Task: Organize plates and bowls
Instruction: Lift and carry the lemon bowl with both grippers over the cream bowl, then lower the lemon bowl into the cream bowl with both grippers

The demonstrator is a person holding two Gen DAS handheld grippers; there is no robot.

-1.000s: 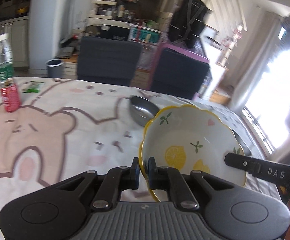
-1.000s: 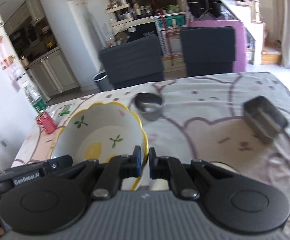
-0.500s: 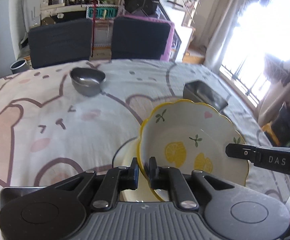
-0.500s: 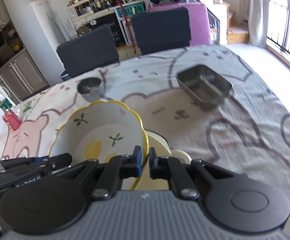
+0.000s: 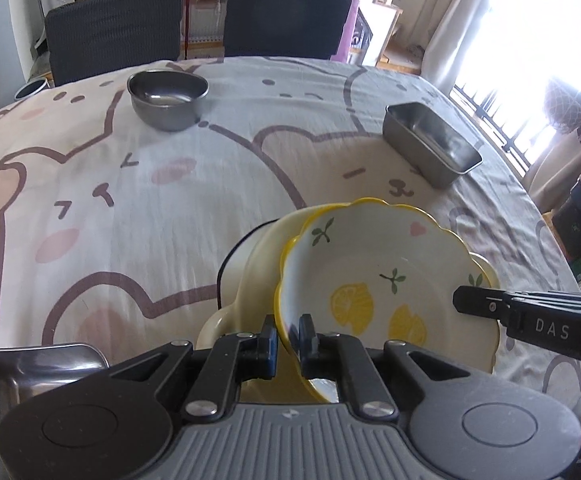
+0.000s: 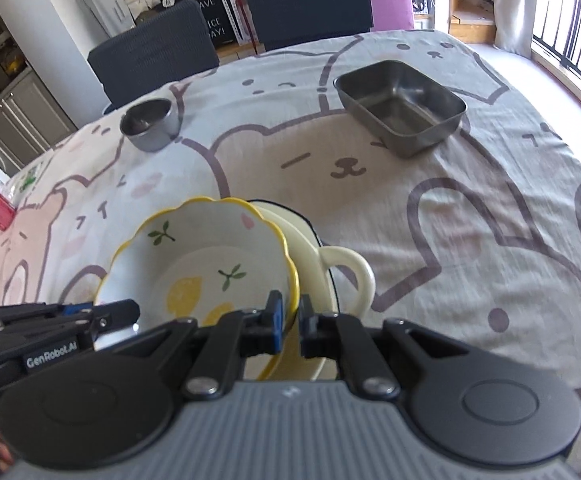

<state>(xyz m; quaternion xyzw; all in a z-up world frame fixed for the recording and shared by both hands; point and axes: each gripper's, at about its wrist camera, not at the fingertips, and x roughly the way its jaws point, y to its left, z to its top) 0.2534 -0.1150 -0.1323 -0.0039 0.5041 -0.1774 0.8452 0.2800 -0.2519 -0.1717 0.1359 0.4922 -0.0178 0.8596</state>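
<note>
— Lemon bowl (image 5: 374,280) first: where does it sit?

— Both tools hold it. The left gripper (image 5: 288,338) is pinched on the near-left part of its scalloped yellow rim, and the right gripper (image 6: 288,316) is clamped on the opposite side of the same rim; each set of jaws stands almost closed, with only the thin rim wall between the pads. The bowl hangs tilted over a cream dish with loop handles (image 6: 346,276), which lies near the table's near edge. Whether the bowl's underside already touches that dish cannot be told from either view.

— So how far along is the sorting?

— Early to middle, by the look of it. One stack seems to be forming: the cream dish is at the bottom, with a dark rim showing under it, perhaps another plate. The lemon bowl looks about to nest on top but is not released.

— What is left?

— A round steel bowl (image 5: 167,100) stands alone toward the far-left part of the table (image 6: 470,208), and a rectangular steel tray (image 6: 400,106) toward the far-right, well apart from each other and from the stack. Another steel piece (image 5: 34,368) peeks in at the near-left corner of the left view; its shape is unclear. Those probably still need gathering.
</note>
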